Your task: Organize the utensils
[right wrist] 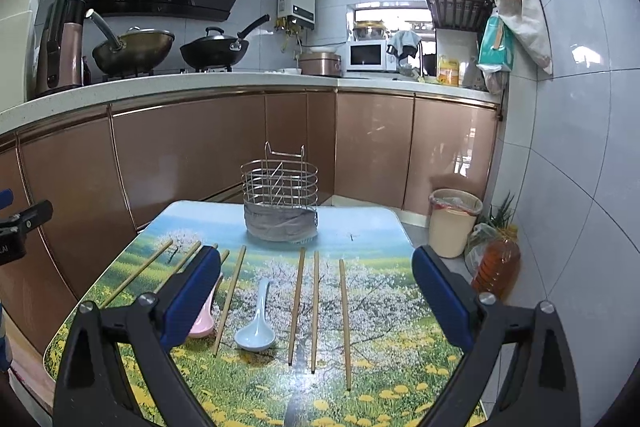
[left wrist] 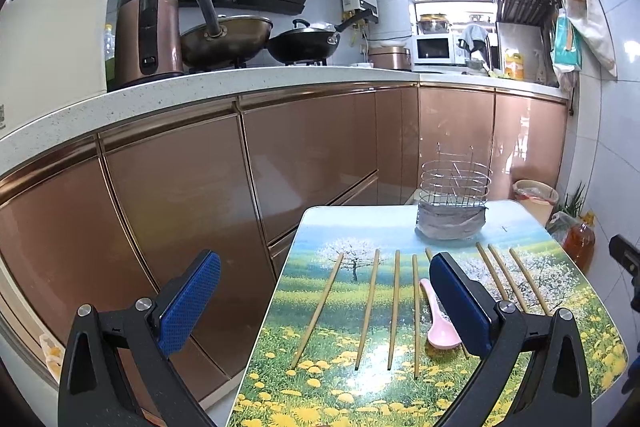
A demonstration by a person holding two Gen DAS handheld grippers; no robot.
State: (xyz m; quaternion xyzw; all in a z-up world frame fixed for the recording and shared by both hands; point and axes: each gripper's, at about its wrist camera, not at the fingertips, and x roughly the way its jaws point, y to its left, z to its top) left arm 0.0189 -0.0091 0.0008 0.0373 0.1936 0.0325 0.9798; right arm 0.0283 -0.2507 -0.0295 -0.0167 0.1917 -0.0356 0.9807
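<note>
Several wooden chopsticks (right wrist: 296, 303) lie in a row on a small table with a flower-meadow top (right wrist: 384, 347). A light blue spoon (right wrist: 256, 331) and a pink spoon (right wrist: 202, 325) lie among them. A wire utensil basket (right wrist: 280, 203) stands upright at the table's far edge. My right gripper (right wrist: 316, 259) is open and empty above the chopsticks. In the left wrist view the chopsticks (left wrist: 370, 307), pink spoon (left wrist: 438, 323) and basket (left wrist: 454, 203) show too. My left gripper (left wrist: 324, 263) is open and empty over the table's left edge.
Bronze kitchen cabinets (right wrist: 180, 155) run close behind and left of the table. A beige waste bin (right wrist: 454, 221) and an oil bottle (right wrist: 496, 263) stand on the floor at the right, by the tiled wall. Woks (right wrist: 136, 49) sit on the stove.
</note>
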